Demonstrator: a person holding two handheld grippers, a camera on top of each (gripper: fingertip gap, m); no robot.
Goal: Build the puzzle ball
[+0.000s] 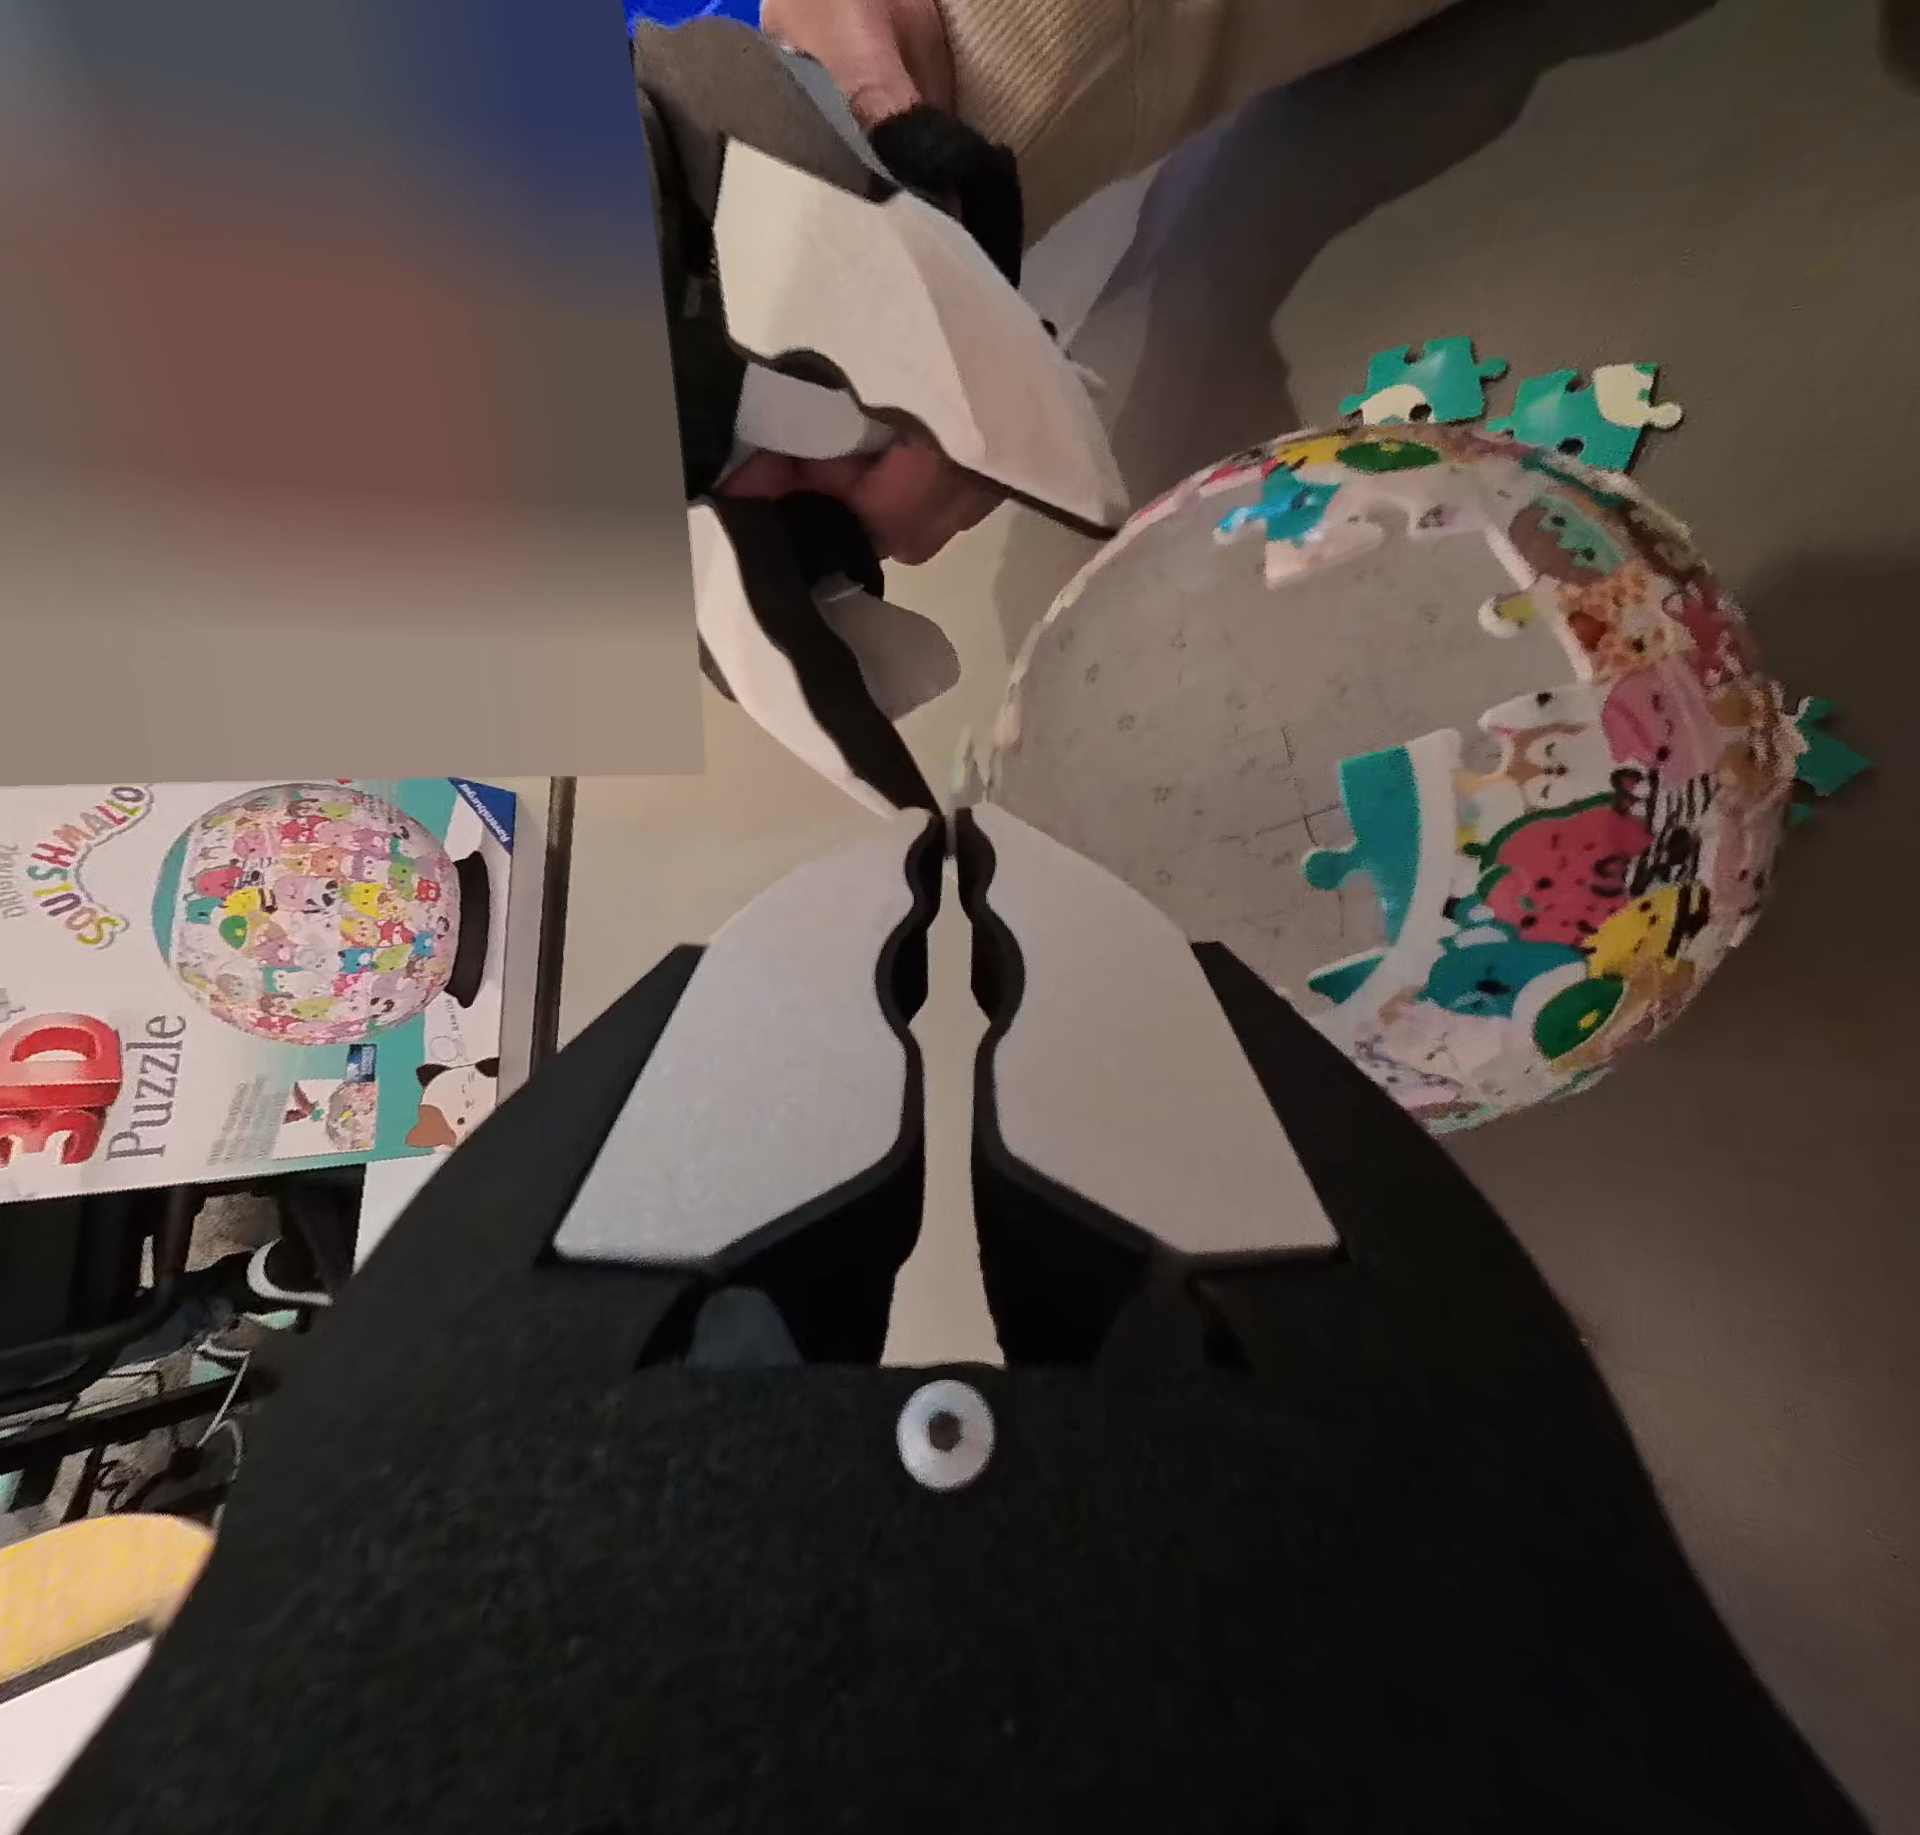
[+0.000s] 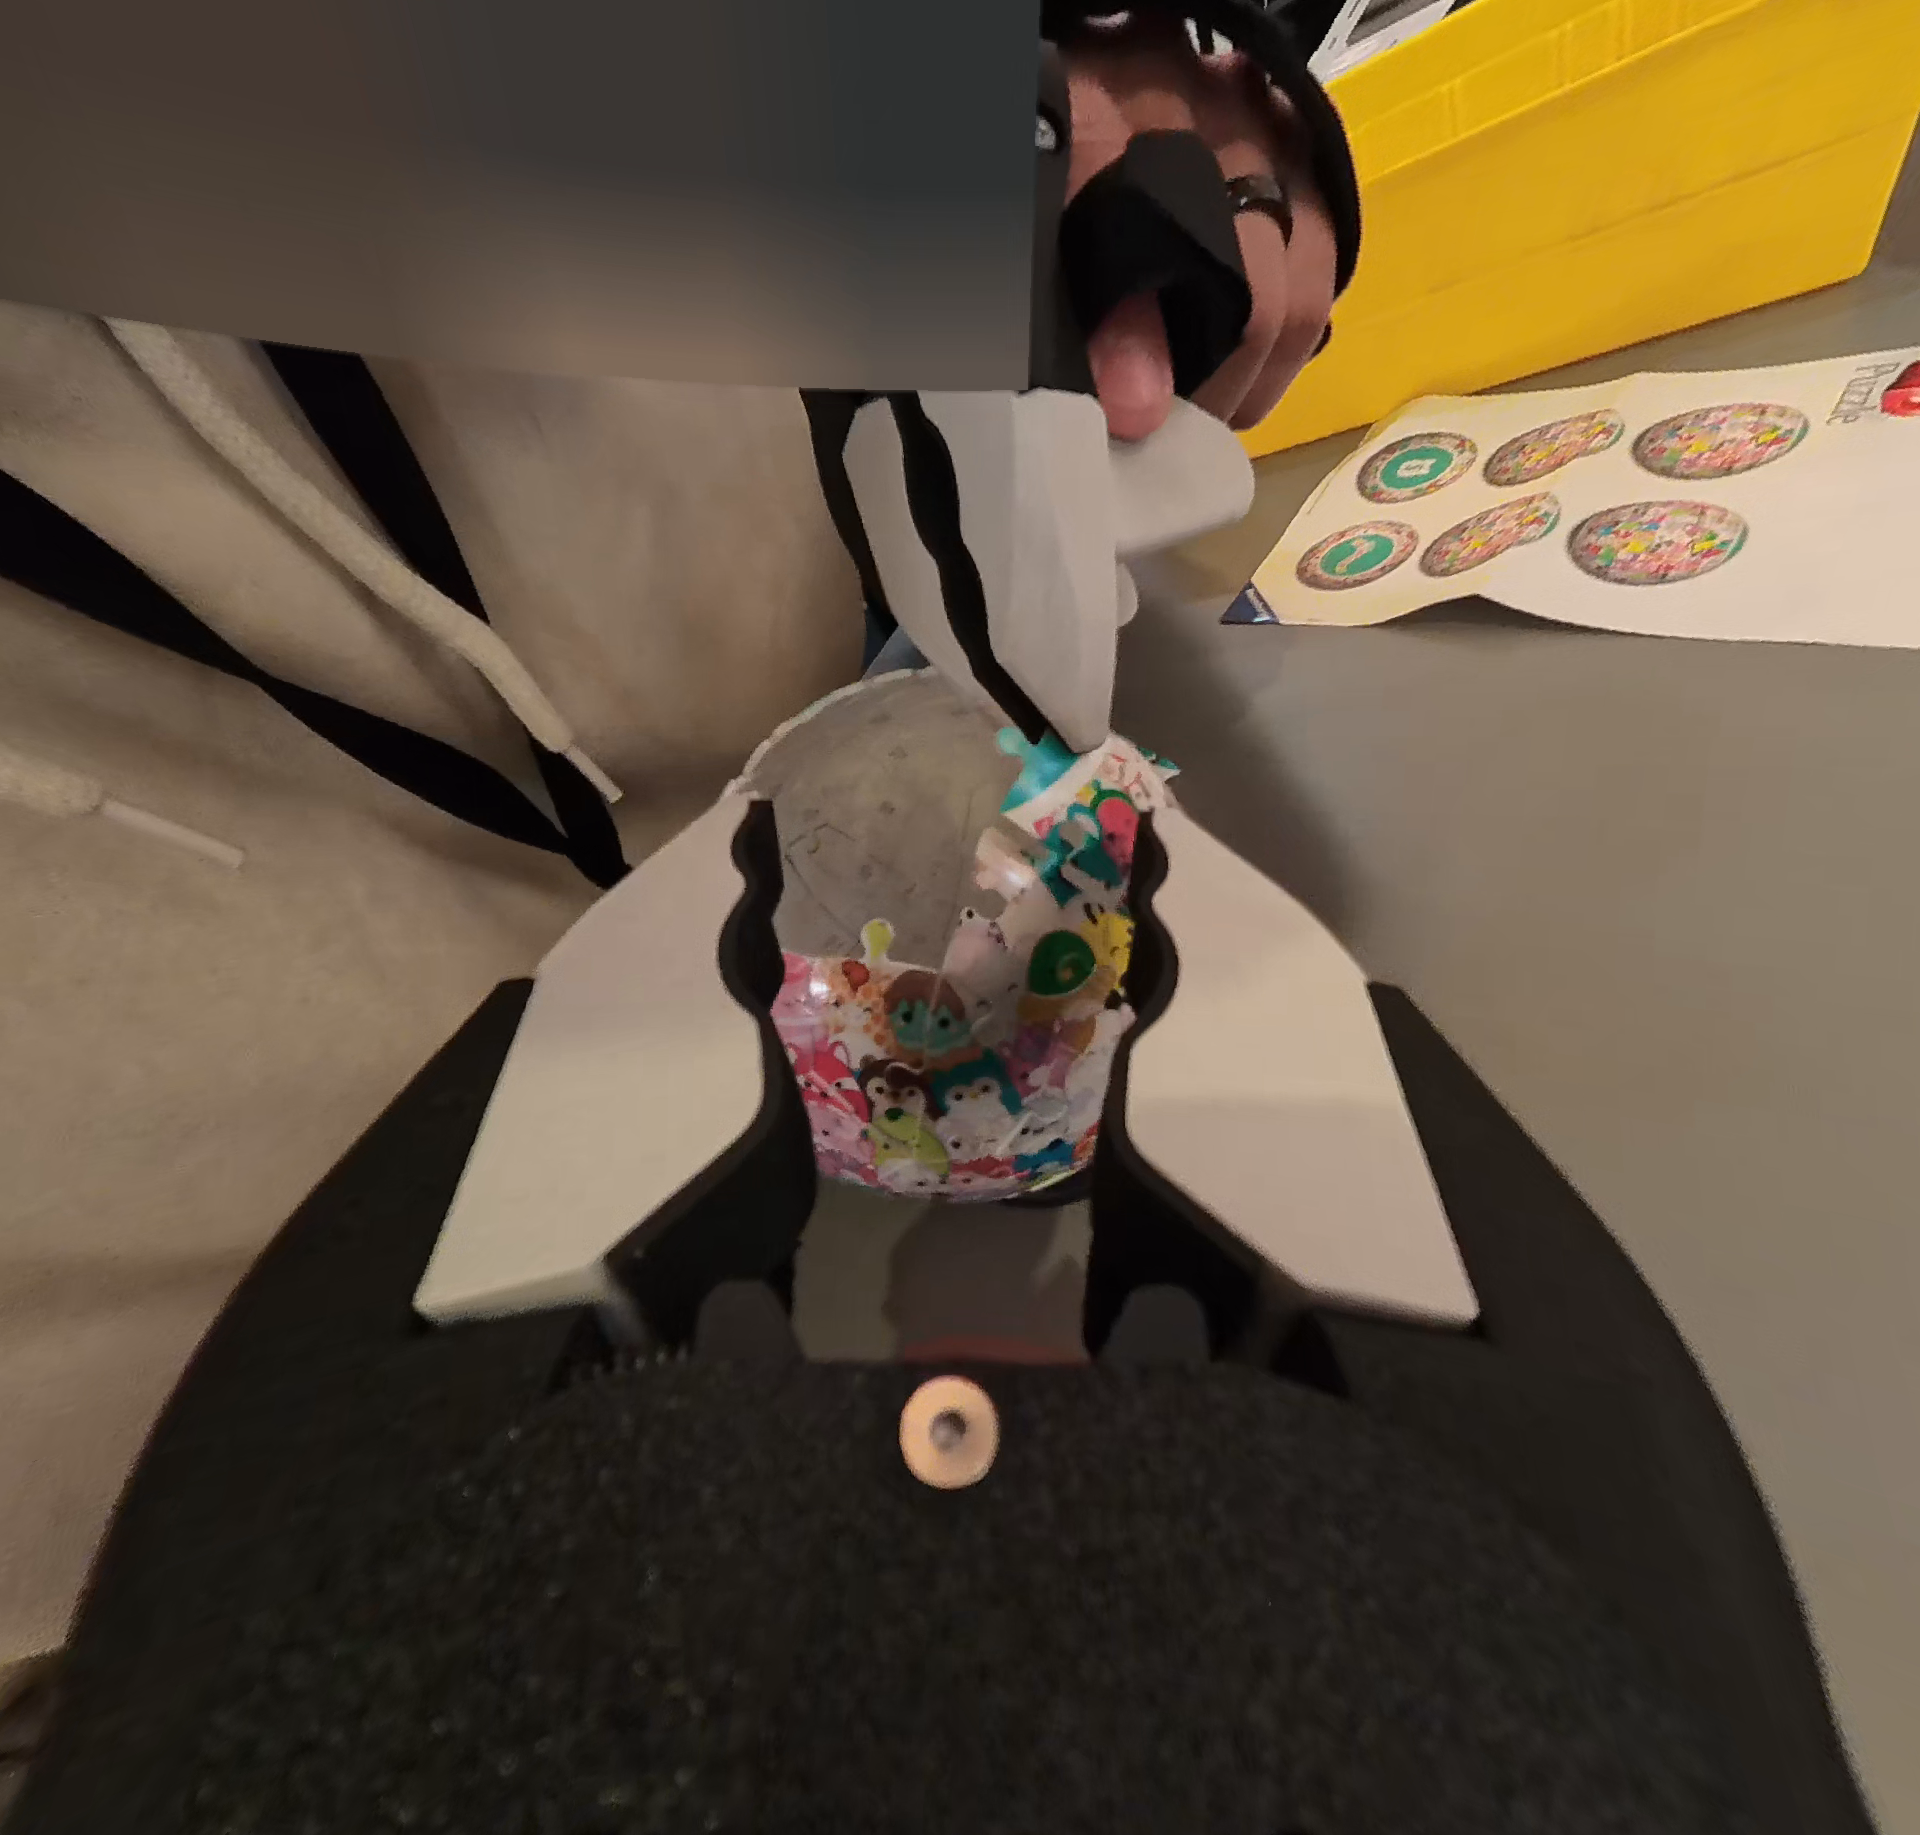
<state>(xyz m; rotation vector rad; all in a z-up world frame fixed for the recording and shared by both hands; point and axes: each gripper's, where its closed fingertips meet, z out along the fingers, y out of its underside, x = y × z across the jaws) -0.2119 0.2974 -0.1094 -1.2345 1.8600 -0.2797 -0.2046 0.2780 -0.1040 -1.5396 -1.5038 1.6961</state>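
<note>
The half-built puzzle ball [image 1: 1558, 850] has a colourful cartoon outside and a grey inside, with its open side turned toward the left gripper. My right gripper [image 2: 945, 824] is shut on the ball [image 2: 935, 1037], one finger on each side. In the left wrist view it [image 1: 1018, 668] reaches in from the upper left, fingers spread at the ball's rim. My left gripper [image 1: 948, 829] is shut, tips at the rim. In the right wrist view it [image 2: 1049, 736] pinches a teal puzzle piece [image 2: 1029, 772] against the ball's top edge.
The puzzle box [image 1: 260, 975] lies at the left on the grey table [image 1: 1558, 1473]. Loose teal pieces [image 1: 1507, 403] lie behind the ball. A yellow bin [image 2: 1610, 175] and an instruction sheet [image 2: 1558, 507] are at the far right. A person's beige sweatshirt [image 2: 312, 746] is close on the left.
</note>
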